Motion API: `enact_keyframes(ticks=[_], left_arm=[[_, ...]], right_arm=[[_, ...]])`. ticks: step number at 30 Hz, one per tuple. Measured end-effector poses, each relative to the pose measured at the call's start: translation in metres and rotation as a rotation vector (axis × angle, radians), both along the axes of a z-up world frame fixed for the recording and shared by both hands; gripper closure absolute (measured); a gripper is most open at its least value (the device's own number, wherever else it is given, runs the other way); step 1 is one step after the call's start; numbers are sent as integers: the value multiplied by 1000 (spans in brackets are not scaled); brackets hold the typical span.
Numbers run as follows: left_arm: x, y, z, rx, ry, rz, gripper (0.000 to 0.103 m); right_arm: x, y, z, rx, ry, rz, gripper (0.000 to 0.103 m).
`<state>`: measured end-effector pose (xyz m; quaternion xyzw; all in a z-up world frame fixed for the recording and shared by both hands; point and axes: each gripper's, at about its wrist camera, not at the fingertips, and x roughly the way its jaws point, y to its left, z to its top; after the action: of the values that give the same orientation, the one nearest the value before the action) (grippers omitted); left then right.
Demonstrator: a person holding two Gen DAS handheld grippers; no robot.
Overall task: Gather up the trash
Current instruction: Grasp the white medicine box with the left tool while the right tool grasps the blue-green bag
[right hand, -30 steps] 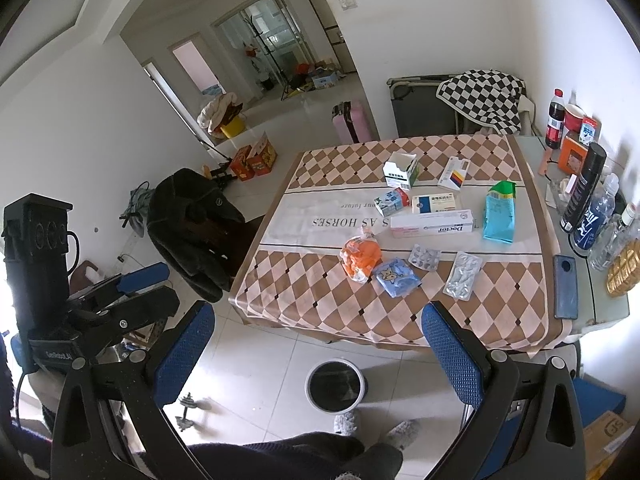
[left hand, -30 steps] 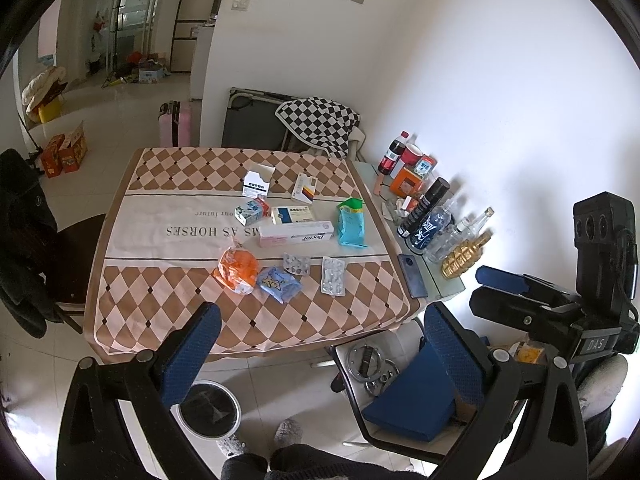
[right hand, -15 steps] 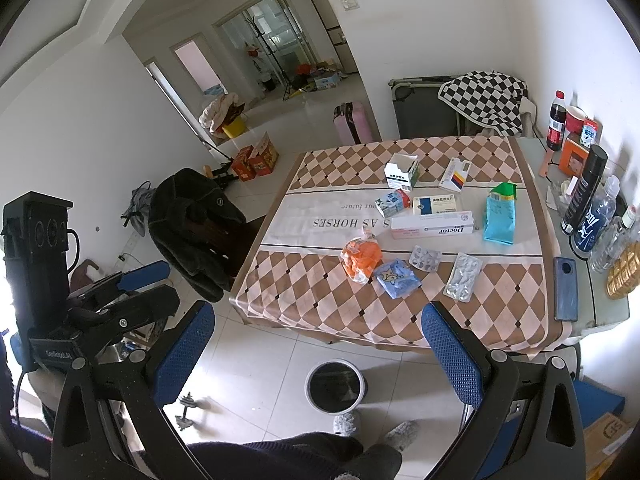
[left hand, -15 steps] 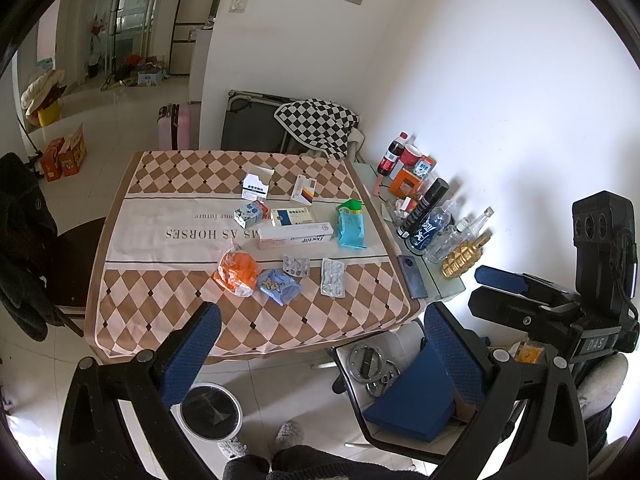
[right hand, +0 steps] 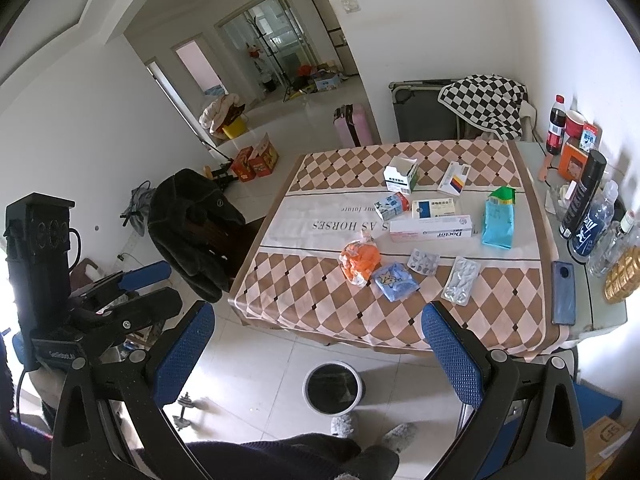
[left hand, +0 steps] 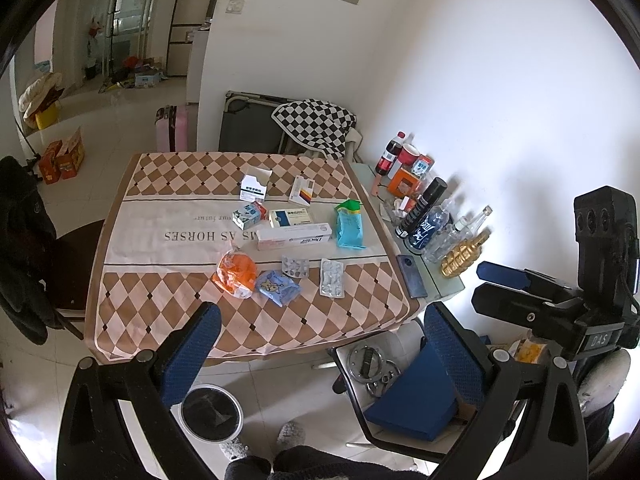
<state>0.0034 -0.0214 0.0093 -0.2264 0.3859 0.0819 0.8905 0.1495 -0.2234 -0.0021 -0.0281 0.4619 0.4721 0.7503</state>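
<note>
both grippers wide apart (trash bin (right hand: 334,388) below)

Cloth, foil and plastic on the table

The brown-and-cream checked cloth tablecloth (left hand: 168,292) looked matt; the silver foil blister pack (left hand: 331,278) shone; the crinkled orange plastic bag (left hand: 236,274) looked glossy.

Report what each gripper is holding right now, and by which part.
Nothing is held. The left gripper and the right gripper are both open and empty, above the floor short of the table where the trash lies.
</note>
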Motion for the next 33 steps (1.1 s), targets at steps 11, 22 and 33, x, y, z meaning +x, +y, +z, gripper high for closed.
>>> enact_keyframes(ticks=[11,22,33], left_arm=[[5,7,8,4,-4,-8,0],[31,47,-22,96,57,9,0],[199,80,-159,351,339,-126,0]], right_arm=[[-1,2,2,0,1,2,0],[18,28,-27,-66,63,-198,0],[163,24,-182,-274,226,-539,0]])
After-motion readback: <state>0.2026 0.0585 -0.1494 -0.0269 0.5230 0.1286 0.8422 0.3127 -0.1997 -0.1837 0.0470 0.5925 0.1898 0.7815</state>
